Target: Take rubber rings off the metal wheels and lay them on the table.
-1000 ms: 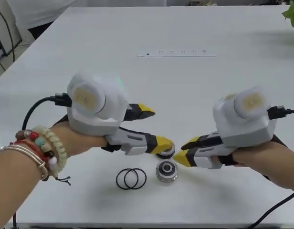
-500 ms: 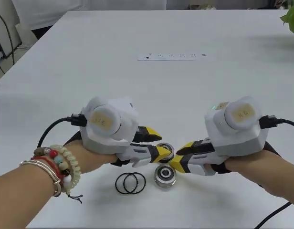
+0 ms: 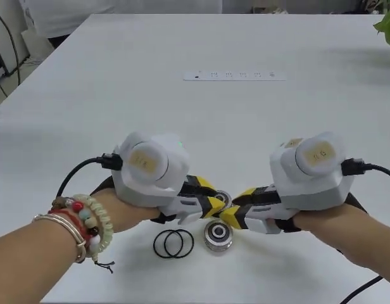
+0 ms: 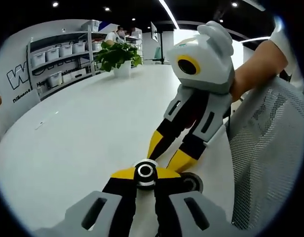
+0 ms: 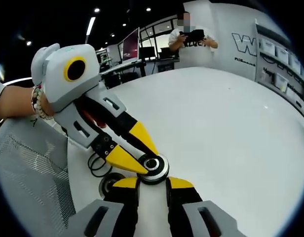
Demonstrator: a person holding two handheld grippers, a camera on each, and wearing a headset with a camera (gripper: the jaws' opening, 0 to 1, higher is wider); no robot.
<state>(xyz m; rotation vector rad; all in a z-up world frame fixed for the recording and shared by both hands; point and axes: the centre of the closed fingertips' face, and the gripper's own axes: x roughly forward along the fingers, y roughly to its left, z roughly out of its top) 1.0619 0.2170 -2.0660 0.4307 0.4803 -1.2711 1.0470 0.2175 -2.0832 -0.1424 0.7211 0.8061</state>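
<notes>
While the left gripper (image 3: pixel 214 202) clamps a metal wheel (image 3: pixel 221 197) between its yellow tips and holds it just above the worktop (image 3: pixel 119 95), the right gripper (image 3: pixel 230 214) meets it head-on, with its tips at the same wheel from the opposite side. The pairing makes sense: one claw steadies the wheel so that the other can work at its rim. In the left gripper view the wheel sits between that gripper's own jaws, firmly gripped. A dark band round the wheel looks like its rubber ring, though it is too small to be sure. The right gripper's jaws stand narrowly apart at the wheel's edge, and I cannot tell whether they have pinched the ring or only touch it.

Two rubber rings (image 3: pixel 173 243) lie flat and overlapping close to the near edge of the worktop. Just beside them, under the meeting tips, a second wheel (image 3: pixel 218 232) lies on its side. Working low and close to that spot keeps the drop short once a ring comes free. A power strip (image 3: pixel 235 76) sits well apart toward the far edge and plays no part.

I judge the task partly done, with this wheel's ring the step in hand. The pull calls for a firm hold on the left, or the wheel may slip out.
</notes>
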